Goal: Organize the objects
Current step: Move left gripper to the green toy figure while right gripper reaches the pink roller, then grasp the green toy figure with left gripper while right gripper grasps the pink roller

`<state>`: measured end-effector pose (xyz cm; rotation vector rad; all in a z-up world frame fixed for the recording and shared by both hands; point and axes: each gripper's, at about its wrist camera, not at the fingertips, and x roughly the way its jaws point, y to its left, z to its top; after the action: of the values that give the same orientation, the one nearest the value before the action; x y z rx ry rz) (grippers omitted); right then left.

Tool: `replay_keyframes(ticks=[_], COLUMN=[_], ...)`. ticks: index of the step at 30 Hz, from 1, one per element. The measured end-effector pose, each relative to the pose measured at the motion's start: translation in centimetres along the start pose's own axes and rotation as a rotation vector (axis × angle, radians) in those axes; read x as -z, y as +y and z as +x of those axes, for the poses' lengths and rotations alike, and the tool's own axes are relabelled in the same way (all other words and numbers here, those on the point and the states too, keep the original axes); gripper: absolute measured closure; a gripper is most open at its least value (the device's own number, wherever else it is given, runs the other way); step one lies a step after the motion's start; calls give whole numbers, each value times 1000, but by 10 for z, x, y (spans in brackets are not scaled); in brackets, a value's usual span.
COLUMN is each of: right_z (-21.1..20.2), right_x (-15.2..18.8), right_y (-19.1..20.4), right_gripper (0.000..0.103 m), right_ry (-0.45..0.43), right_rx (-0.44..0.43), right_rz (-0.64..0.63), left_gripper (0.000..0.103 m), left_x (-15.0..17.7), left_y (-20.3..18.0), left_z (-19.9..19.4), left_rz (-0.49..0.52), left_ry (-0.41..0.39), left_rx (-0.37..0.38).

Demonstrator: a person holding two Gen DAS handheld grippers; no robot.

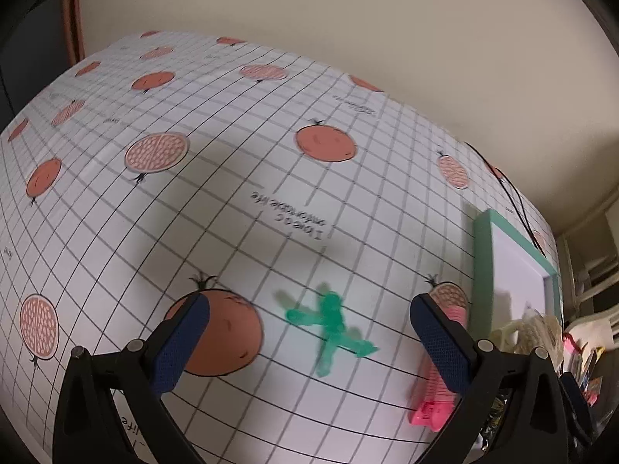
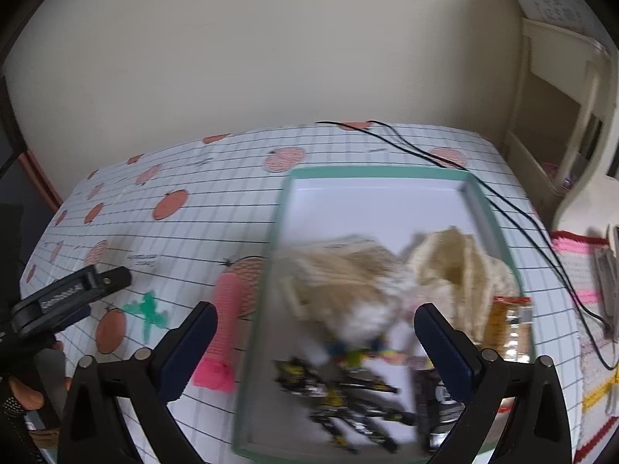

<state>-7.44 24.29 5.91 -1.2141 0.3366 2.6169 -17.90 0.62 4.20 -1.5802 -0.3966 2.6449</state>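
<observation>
Below, we see the table (image 1: 240,123) under a grid cloth printed with pomegranates, and on its right side the green-rimmed tray (image 2: 499,228) holding cream knitted pieces (image 2: 460,266), black-and-yellow packets (image 2: 348,394) and an orange packet (image 2: 506,321), all blurred. Just left of the tray lies the pink comb (image 2: 224,332), and left of that the small green figure (image 1: 329,328), both on the cloth. We hold the left gripper (image 1: 309,328) spread wide over the figure, touching nothing, and the right gripper (image 2: 315,332) spread wide above the tray's near end, likewise empty.
</observation>
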Motion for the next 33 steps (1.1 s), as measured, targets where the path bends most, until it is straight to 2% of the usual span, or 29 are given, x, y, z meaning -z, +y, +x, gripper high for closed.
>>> replay_keyframes(ticks=[4,10,18,25,30,33], right_z=[5,7,9,10,11,11], right_x=[5,10,14,14,12,11], right_y=[18,32,26,24,28,32], right_gripper=[0,0,0,0,0,0], right_ry=[3,14,36,39,25,21], right_rx=[-35,-37,-36,-38,-29,-31], right_rz=[-25,-65,-52,-39,-55,-66], left_gripper=[0,0,0,0,0,0], left_x=[1,2,8,14,13,13], left_y=[9,3,-17,-23,-14,-3], left_z=[7,16,28,40,40,40], left_rz=[-15,49,152,199,201,172], left_ry=[26,56,68,77,67,75], left_rx=[-10,-47,-114,-170,-235,-224])
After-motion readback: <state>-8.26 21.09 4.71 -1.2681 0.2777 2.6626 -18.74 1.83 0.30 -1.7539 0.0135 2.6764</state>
